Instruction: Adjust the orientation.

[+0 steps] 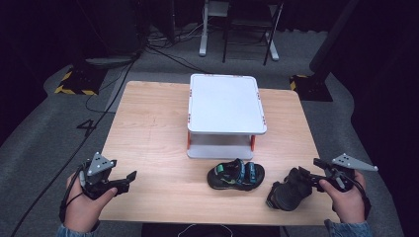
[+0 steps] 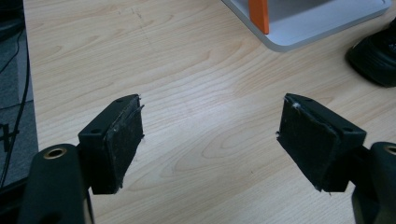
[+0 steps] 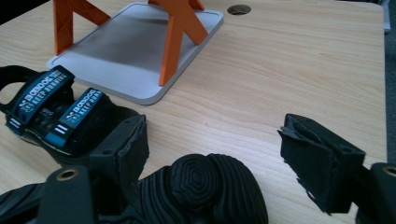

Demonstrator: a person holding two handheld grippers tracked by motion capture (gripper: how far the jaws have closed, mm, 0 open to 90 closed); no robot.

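Black sandal [image 1: 289, 191] lies overturned near the worktop's [image 1: 153, 133] front right corner, sole between the right hand-held gripper's [image 1: 310, 175] wide jaws, unpinched. Closing on the rounded tread may let it slip. Left hand-held gripper [image 1: 129, 178] hovers wide, empty.

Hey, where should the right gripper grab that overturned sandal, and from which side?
Likely the sole's edge of the overturned sandal, approached from the right, where the right gripper already sits open. The sandal lies tipped, its ribbed sole between the jaws, narrow enough to pinch.
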